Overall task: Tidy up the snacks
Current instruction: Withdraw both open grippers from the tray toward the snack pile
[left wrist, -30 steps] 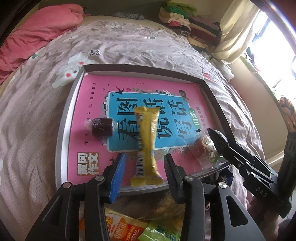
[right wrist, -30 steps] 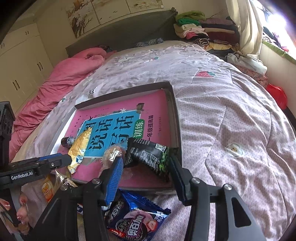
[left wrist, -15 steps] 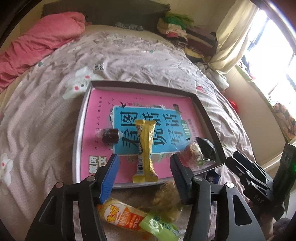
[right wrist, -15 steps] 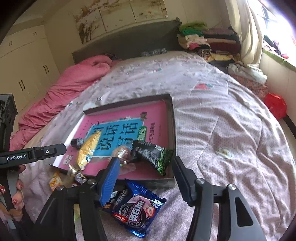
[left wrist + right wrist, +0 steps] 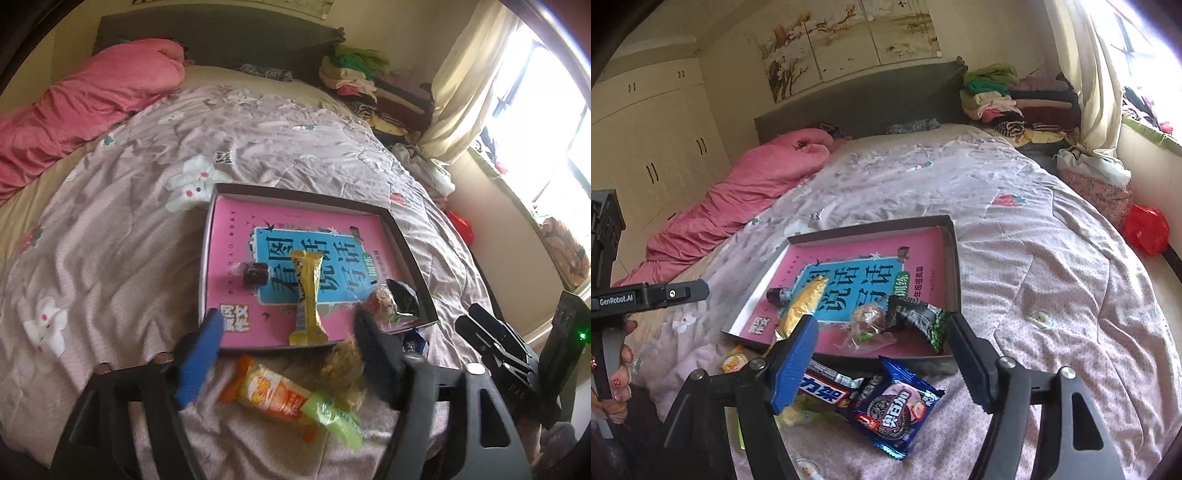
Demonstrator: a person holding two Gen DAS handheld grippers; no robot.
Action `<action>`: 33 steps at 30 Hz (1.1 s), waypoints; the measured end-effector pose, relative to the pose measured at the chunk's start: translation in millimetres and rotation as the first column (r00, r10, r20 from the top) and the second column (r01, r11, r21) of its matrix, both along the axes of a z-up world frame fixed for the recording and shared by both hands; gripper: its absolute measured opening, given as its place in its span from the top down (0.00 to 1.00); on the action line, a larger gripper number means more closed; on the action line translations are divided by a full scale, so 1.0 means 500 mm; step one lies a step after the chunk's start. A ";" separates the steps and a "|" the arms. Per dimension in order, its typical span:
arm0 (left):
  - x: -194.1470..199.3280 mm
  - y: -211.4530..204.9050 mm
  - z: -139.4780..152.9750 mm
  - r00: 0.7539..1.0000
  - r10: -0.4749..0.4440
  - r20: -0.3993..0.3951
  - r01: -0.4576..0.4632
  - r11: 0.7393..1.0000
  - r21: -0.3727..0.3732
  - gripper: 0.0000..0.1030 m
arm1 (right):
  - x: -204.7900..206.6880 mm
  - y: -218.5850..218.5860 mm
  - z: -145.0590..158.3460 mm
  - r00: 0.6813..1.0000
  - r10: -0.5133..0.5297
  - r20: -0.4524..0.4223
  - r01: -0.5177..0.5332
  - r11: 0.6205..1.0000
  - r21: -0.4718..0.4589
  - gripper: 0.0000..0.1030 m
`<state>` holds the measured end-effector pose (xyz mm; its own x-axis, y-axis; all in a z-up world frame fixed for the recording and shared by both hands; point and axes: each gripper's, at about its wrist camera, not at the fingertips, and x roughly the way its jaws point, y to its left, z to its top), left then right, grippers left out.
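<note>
A shallow dark box point(image 5: 402, 243) point(image 5: 955, 258) with a pink and blue book cover inside lies on the bed. In it are a yellow bar point(image 5: 308, 295) point(image 5: 801, 306), a dark wrapped candy point(image 5: 254, 273), a clear-wrapped pastry point(image 5: 378, 304) point(image 5: 868, 317) and a black packet point(image 5: 404, 297) point(image 5: 918, 319). My left gripper point(image 5: 288, 354) is open and empty above an orange packet point(image 5: 271, 397) and a crumbly snack point(image 5: 341, 363) on the quilt. My right gripper point(image 5: 882, 363) is open and empty above a blue Oreo packet point(image 5: 895, 410) and a dark bar point(image 5: 827, 387).
The bed has a grey floral quilt point(image 5: 110, 258) and a pink duvet point(image 5: 74, 110) at the far left. Folded clothes point(image 5: 1015, 99) are stacked by the headboard. A curtain and window point(image 5: 517, 110) are on the right. A red bag point(image 5: 1147, 230) lies beside the bed.
Both grippers have pulled back and up from the box, so it looks smaller. The loose snacks on the quilt in front of the box have come into view.
</note>
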<state>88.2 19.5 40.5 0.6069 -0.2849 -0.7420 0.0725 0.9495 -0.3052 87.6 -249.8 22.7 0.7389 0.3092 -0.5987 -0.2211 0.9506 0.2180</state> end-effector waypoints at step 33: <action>-0.088 0.007 -0.129 0.987 0.042 -0.158 -0.046 0.999 -0.022 0.26 | -0.093 0.031 -0.028 0.997 0.020 -0.070 -0.028 0.993 -0.112 0.22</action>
<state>44.3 23.1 -24.2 0.4953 -0.2808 -0.8221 -0.0200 0.9424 -0.3340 41.0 -234.2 8.9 0.6882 0.2539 -0.6796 -0.2327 0.9645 0.1247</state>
